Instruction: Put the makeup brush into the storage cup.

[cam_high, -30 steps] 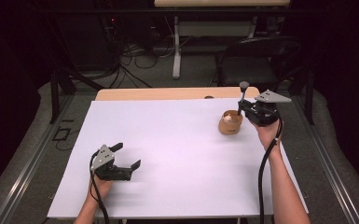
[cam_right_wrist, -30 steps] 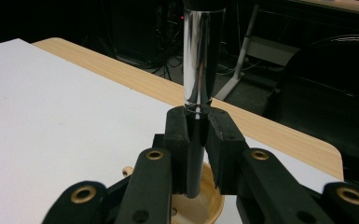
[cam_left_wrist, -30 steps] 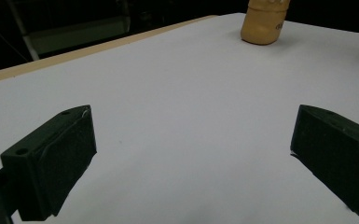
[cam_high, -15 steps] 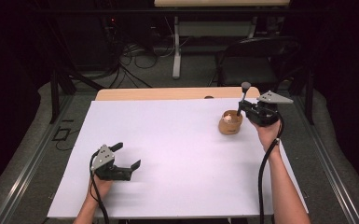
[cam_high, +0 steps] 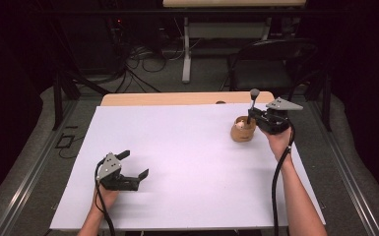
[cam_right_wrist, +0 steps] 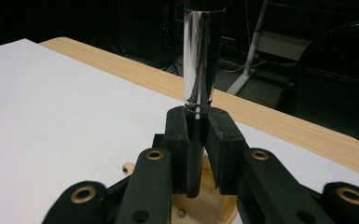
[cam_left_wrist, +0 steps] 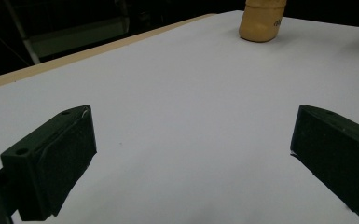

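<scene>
A small round wooden bowl [cam_high: 242, 130] stands on the white table sheet [cam_high: 187, 162] at the right. My right gripper [cam_high: 252, 116] is shut on a shiny metal rod with a dark knob [cam_high: 254, 93], held upright with its lower end in the bowl. In the right gripper view the rod [cam_right_wrist: 199, 60] rises from between the closed fingers [cam_right_wrist: 176, 140], over the bowl [cam_right_wrist: 200, 205]. My left gripper [cam_high: 134, 164] rests open on the sheet near the front left, nothing between its fingers [cam_left_wrist: 56, 158]. The bowl [cam_left_wrist: 262, 21] appears far ahead in the left gripper view.
The wooden table edge [cam_high: 177, 98] runs along the back of the sheet. A dark chair [cam_high: 270, 56] and a white desk leg [cam_high: 187, 49] stand behind the table, with cables on the floor. Metal rails [cam_high: 24, 172] flank both sides.
</scene>
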`<state>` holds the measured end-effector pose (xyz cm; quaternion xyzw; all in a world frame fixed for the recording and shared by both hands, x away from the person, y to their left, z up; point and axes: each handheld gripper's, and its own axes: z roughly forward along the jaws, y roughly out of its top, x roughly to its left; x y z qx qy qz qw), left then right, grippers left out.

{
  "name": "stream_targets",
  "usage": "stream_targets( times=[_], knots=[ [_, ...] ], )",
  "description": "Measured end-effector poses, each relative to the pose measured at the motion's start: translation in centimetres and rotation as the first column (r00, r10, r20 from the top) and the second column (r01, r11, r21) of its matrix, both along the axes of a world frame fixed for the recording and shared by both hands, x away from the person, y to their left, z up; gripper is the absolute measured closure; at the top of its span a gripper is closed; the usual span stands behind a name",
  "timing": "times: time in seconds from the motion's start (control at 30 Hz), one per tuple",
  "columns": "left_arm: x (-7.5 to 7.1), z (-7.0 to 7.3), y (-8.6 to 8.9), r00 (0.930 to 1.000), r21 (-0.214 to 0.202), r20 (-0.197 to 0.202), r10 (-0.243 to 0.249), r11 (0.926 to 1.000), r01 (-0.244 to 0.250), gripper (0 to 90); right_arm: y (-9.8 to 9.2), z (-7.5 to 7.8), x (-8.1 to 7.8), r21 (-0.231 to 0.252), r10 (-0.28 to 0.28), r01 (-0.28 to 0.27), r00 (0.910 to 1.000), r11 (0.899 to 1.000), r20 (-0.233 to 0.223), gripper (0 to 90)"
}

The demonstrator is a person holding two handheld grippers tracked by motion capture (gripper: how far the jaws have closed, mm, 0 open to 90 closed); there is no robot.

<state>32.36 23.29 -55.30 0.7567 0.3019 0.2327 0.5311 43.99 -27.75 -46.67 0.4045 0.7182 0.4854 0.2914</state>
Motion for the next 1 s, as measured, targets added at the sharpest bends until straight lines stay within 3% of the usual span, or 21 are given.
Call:
stream_targets(
  times=[0.43, 1.0],
  knots=[
    [0.0, 0.0, 0.1, 1.0, 0.003, -0.001, 0.002, 1.0, -0.002, 0.3, 0.2, -0.9, 0.5, -0.013, -0.006, 0.006, 0.9999, 1.0, -0.013, 79.0],
    [0.0, 0.0, 0.1, 1.0, 0.003, -0.001, 0.002, 1.0, -0.002, 0.2, 0.3, -1.8, 1.0, -0.038, -0.012, 0.01, 0.9979, 0.999, -0.064, 78.4]
  ],
)
